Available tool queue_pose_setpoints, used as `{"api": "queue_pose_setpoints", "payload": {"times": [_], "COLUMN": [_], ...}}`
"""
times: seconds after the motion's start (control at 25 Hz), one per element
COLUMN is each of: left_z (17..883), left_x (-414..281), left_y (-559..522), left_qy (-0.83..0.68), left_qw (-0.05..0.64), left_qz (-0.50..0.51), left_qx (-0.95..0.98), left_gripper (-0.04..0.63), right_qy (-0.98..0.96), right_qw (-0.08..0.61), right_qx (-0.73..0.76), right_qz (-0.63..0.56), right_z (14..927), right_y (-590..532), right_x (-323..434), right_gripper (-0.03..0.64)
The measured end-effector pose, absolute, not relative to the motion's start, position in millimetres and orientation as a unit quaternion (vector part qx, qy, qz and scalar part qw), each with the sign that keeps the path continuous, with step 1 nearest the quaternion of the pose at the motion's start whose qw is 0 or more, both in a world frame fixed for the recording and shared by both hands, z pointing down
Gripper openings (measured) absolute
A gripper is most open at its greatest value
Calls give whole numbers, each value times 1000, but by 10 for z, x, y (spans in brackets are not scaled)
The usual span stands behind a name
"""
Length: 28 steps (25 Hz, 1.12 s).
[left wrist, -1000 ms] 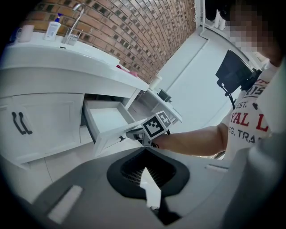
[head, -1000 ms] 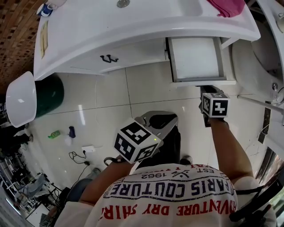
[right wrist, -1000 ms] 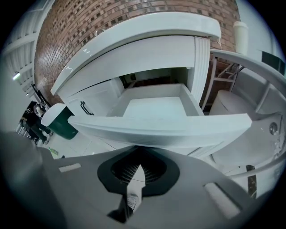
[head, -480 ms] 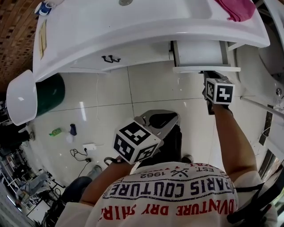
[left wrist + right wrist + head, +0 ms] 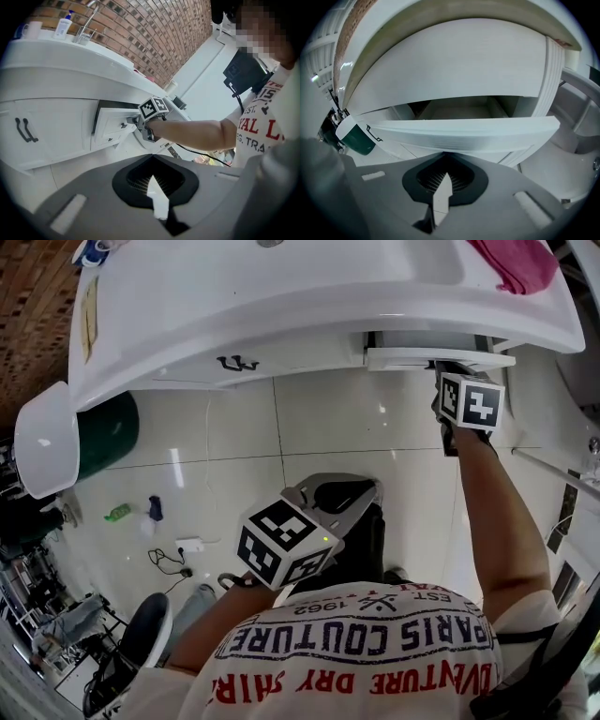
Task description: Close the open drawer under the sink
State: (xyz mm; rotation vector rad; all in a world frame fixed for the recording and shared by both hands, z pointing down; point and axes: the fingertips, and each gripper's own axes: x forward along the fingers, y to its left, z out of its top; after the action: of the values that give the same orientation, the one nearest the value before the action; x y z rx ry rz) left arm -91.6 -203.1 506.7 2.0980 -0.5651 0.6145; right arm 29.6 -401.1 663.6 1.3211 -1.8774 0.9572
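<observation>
White floor tiles, a brick wall and a white sink cabinet (image 5: 281, 348) make up the room. The drawer (image 5: 436, 359) sits under the worktop (image 5: 281, 287) at the cabinet's right end and is open only by a narrow gap; the right gripper view looks over the drawer front (image 5: 459, 131) into a thin slice of its inside.

The right gripper (image 5: 448, 373) is directly in front of the drawer, jaws together with nothing between them, tips at the lower edge of the front panel. The panel's long axis runs left to right across the gripper, so the closing direction is judged to be straight ahead, into the cabinet. The left gripper (image 5: 339, 491) hangs well back near the person's body, jaws also together and empty, far from the drawer.

From the head view, the worktop overhang covers most of the drawer, and the marker cube hides the contact point. The drawer's runners and back are not visible. Its handle is too small to make out clearly.
</observation>
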Motion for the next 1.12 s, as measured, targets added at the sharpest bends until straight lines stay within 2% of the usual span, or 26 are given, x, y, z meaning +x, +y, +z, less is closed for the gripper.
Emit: {"api": "queue_pose_setpoints", "payload": {"times": [0.44, 1.12], "left_z": [5091, 5035], "left_x": [-1063, -1136], "left_y": [-2051, -1857], "left_qy": [-241, -257], "left_qw": [429, 409], "left_qz": [256, 257], "left_qx": [832, 837], "left_gripper": [-8, -7], "right_qy": [-704, -704], "right_qw": [307, 300], "right_qx": [518, 522], "right_qz": [375, 377], "right_z": [6603, 6569], "right_y": [-4446, -4495], "right_x": [282, 295], "right_gripper": [9, 9]}}
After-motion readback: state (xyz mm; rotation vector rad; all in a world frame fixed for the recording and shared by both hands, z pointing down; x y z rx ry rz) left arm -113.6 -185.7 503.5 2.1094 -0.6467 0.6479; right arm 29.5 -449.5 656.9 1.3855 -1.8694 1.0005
